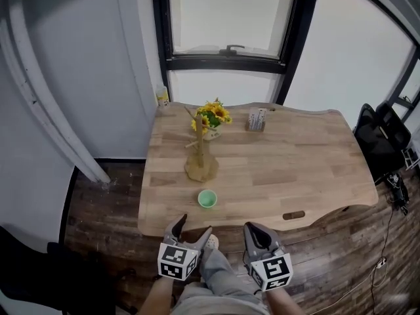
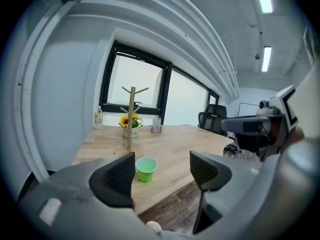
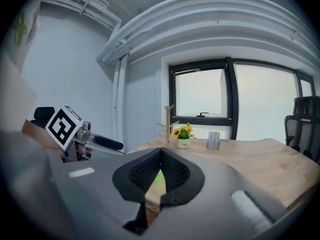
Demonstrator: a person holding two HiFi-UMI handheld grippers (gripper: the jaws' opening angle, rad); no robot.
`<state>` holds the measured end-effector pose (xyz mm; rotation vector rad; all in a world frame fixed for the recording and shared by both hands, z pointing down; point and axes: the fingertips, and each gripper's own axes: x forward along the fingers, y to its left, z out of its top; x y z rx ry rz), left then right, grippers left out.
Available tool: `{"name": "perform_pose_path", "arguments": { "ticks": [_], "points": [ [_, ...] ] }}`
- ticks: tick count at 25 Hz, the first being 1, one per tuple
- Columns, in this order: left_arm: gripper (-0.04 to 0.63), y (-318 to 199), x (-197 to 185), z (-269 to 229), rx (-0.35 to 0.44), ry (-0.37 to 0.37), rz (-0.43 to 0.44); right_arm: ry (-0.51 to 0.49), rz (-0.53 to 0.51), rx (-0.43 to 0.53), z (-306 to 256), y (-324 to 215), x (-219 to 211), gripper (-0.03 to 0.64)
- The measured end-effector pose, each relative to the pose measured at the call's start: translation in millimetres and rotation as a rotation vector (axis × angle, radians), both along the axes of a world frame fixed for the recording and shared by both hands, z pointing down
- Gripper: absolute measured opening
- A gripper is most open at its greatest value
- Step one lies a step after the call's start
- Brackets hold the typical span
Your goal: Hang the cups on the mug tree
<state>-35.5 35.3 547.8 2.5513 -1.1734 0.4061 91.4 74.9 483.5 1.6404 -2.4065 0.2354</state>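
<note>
A small green cup (image 1: 207, 199) stands upright near the front edge of the wooden table (image 1: 308, 169); the left gripper view has the cup (image 2: 145, 169) just past its jaws. Behind it stands the wooden mug tree (image 1: 200, 151), bare of cups, with the tree (image 2: 131, 118) also in the left gripper view. My left gripper (image 1: 194, 229) is open and empty, short of the table edge. My right gripper (image 1: 260, 231) is shut with nothing in it, its pads meeting at the tips (image 3: 160, 154); a sliver of the green cup (image 3: 159, 176) shows through the gap below.
A pot of sunflowers (image 1: 212, 119) and a small card holder (image 1: 256, 120) sit at the table's back edge under the window. A black office chair (image 1: 384, 140) stands to the right. The person's knees and a shoe (image 1: 212, 242) lie below the grippers.
</note>
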Motion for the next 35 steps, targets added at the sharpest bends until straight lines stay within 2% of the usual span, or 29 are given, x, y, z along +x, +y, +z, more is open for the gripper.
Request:
{"name": "perform_pose_path", "arguments": {
  "ticks": [5,16,26,35],
  "points": [
    [0.374,-23.2,5.9,26.2,-0.034,-0.05,0.023,-0.007,-0.009,-0.014,8.3,-33.0,-1.4,0.0],
    [0.374,-62.7,14.7,87.3,-0.145,-0.124,0.06,0.01,-0.029,-0.075,29.9,-89.1,-5.0,0.0],
    [0.374,-81.7,21.2,133.3,-0.223,-0.179,0.109,0.013,-0.034,-0.139,52.4,-116.0,-9.4,0.0],
    [0.374,-93.9,34.0,156.2,-0.246,-0.221,0.169,0.041,-0.026,-0.164,62.4,-131.0,-6.3,0.0]
  ]
}}
